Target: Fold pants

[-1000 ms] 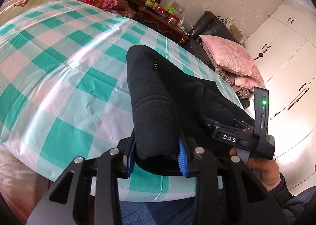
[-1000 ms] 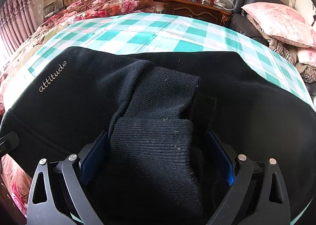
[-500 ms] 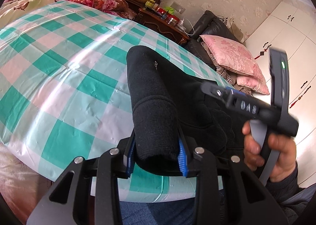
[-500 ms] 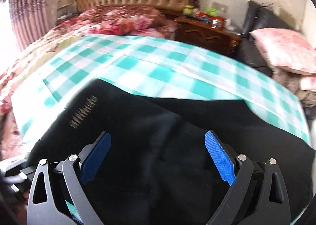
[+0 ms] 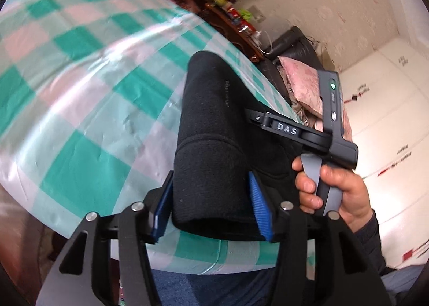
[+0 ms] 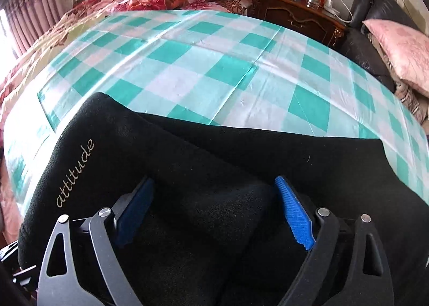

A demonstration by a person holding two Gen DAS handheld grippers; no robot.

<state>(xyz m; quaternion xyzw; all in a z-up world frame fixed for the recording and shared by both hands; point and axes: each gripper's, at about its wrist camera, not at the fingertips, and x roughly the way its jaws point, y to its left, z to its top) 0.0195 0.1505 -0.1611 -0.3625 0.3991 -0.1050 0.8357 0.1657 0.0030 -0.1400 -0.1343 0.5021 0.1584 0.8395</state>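
Left-wrist view shows the left tool (image 5: 210, 205) with its blue pads pressed against both sides of a thick folded end of the black pants (image 5: 211, 150), so it is gripping the cloth. That end hangs just over the near edge of the surface (image 5: 80, 123), which is covered in a green and white checked cloth. On the far side of the pants from this tool, a hand (image 5: 335, 193) holds the right tool's handle just above the fabric.

From the right wrist, the right tool (image 6: 214, 214) sits with its jaws spread wide, the blue pads (image 6: 295, 214) standing apart with nothing pinched between them. The pants (image 6: 241, 161) lie folded directly under and ahead of it, spread along the near edge of the surface (image 6: 187, 59); the stitched word "attitude" (image 6: 76, 173) runs left of the tool.
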